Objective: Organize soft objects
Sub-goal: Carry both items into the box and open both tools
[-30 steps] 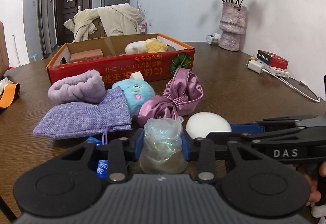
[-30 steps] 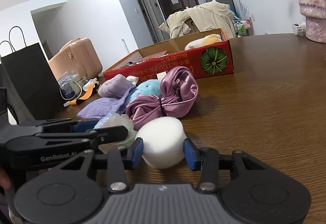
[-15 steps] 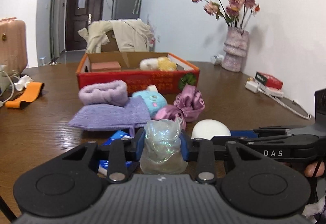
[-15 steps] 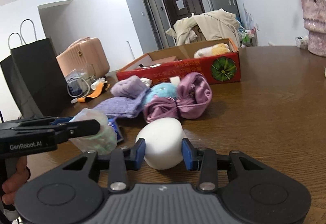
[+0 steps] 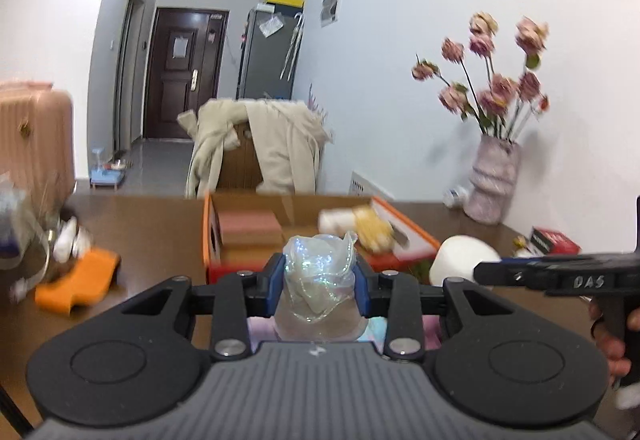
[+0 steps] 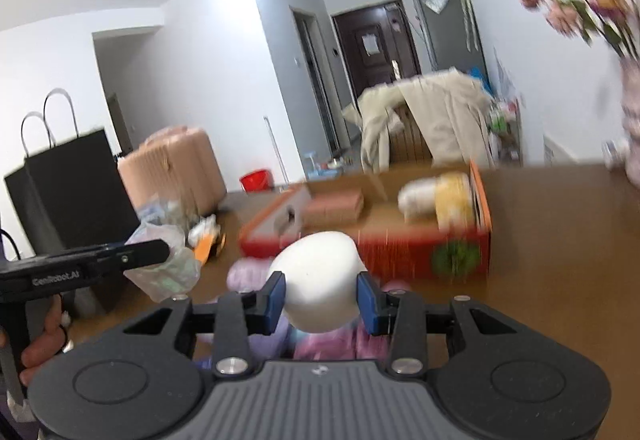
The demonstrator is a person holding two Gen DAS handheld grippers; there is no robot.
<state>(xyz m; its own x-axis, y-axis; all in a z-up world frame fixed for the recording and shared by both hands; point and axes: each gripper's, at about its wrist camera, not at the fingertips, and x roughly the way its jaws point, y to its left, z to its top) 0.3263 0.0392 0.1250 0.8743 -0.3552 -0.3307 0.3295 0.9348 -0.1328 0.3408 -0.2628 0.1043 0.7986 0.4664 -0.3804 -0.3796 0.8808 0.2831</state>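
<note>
Grippers both loaded: left gripper (image 5: pixel 319 290) pinches iridescent pouch (image 5: pixel 319 282), right gripper (image 6: pixel 322 303) clamps white foam ball (image 6: pixel 320 282), lifted (likely) for far red box (image 6: pixel 460 240).

Both grippers are matte black with blue pads: the left gripper (image 5: pixel 319 290) reads "GenRobot.AI", the right gripper (image 6: pixel 321 303) "DAS"; silver screws, ribbed grey housings.

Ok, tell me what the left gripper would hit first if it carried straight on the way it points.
Probably the red box. The left gripper, shut on the clear crinkly toy, points at the box's open top, near the pink block. Depth is unclear, so it might pass over the near wall.
</note>
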